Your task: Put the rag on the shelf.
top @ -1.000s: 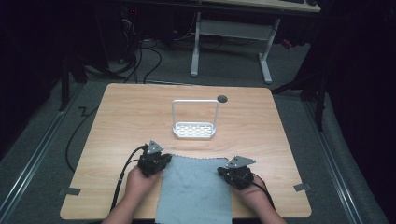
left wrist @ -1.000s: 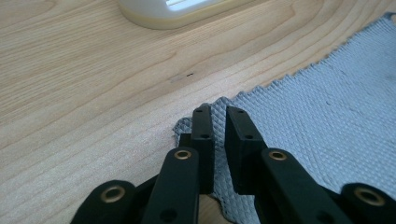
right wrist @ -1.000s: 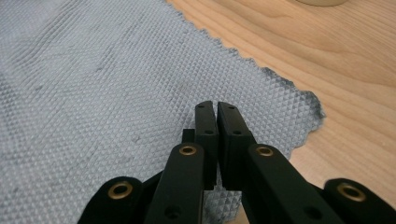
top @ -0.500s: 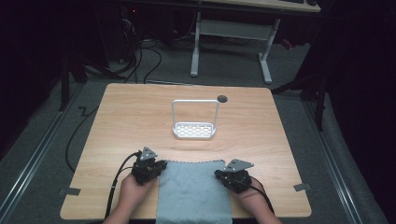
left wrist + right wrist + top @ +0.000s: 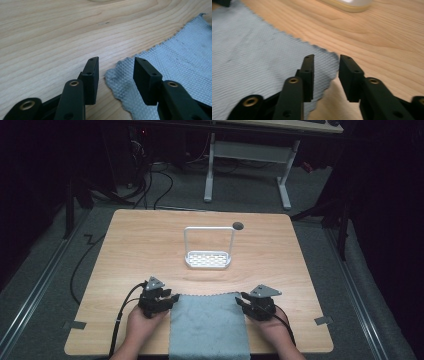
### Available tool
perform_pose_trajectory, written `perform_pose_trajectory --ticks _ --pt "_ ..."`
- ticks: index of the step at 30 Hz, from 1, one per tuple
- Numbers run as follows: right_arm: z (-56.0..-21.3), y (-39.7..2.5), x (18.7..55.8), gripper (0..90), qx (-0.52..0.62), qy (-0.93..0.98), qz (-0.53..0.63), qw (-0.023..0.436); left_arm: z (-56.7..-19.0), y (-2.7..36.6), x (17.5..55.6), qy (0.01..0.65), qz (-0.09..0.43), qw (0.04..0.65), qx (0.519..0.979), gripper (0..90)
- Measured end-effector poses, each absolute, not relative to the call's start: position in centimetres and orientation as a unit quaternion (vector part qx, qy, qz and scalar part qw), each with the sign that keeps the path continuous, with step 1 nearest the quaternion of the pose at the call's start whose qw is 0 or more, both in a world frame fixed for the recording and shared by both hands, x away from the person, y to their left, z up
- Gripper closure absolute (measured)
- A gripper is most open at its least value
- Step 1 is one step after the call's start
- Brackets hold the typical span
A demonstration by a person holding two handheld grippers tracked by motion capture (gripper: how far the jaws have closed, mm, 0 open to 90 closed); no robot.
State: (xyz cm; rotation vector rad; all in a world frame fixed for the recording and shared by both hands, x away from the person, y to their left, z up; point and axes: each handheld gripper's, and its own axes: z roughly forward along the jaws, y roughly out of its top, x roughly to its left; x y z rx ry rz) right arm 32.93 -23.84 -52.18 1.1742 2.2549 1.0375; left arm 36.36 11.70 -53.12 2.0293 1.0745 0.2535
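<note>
At cloth (image 5: 209, 325) corners | left gripper (image 5: 115, 71) released | right gripper (image 5: 326, 72) released, perhaps touching

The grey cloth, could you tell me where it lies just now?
In the high view the grey cloth lies flat at the table's near edge, between the left gripper and right gripper, nearer than the white rack.

Cloth (image 5: 175, 52): grey woven fabric, rough weave, pinked edge. Table (image 5: 150, 245): pale wood grain, smooth, matt. Rack (image 5: 208, 259): white, smooth, perforated base.
</note>
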Motion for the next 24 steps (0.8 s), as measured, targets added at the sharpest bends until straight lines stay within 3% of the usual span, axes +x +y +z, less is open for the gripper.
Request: perform_pose_trajectory --ticks 4,11,13,14,15,16,17,22,24 --pt "-52.5 -23.9 33.7 55.7 0.434 0.796 0.376 0.189 -53.2 10.9 35.7 0.411 0.106 0.403 0.811 64.1" --pt "-53.1 -23.2 34.9 53.3 0.438 0.804 0.355 0.191 -53.3 10.4 35.3 0.399 0.108 0.404 0.816 79.4" --pt "-53.1 -22.9 35.0 57.5 0.435 0.806 0.353 0.193 -53.3 10.4 35.3 0.4 0.103 0.406 0.815 83.8" --pt "-53.1 -22.7 34.8 64.6 0.426 0.81 0.352 0.194 -53.3 10.4 35.3 0.398 0.102 0.406 0.816 85.9" --pt "-53.1 -22.7 34.8 64.6 0.426 0.81 0.352 0.194 -53.4 10.4 35.3 0.397 0.102 0.406 0.817 85.9" --pt "-53.0 -22.5 34.6 71.0 0.422 0.813 0.352 0.192 -53.3 10.4 35.3 0.396 0.101 0.406 0.818 87.6" --pt "-53.0 -22.5 34.6 71.0 0.422 0.813 0.352 0.192 -53.3 10.4 35.3 0.396 0.101 0.406 0.818 88.1" --pt "-53.0 -22.0 34.2 87.8 0.407 0.821 0.352 0.189 -53.3 10.5 35.5 0.401 0.091 0.407 0.816 89.1" --pt "-53.0 -21.9 34.2 88.5 0.403 0.824 0.351 0.186 -53.2 10.6 35.4 0.399 0.093 0.41 0.815 89.2"
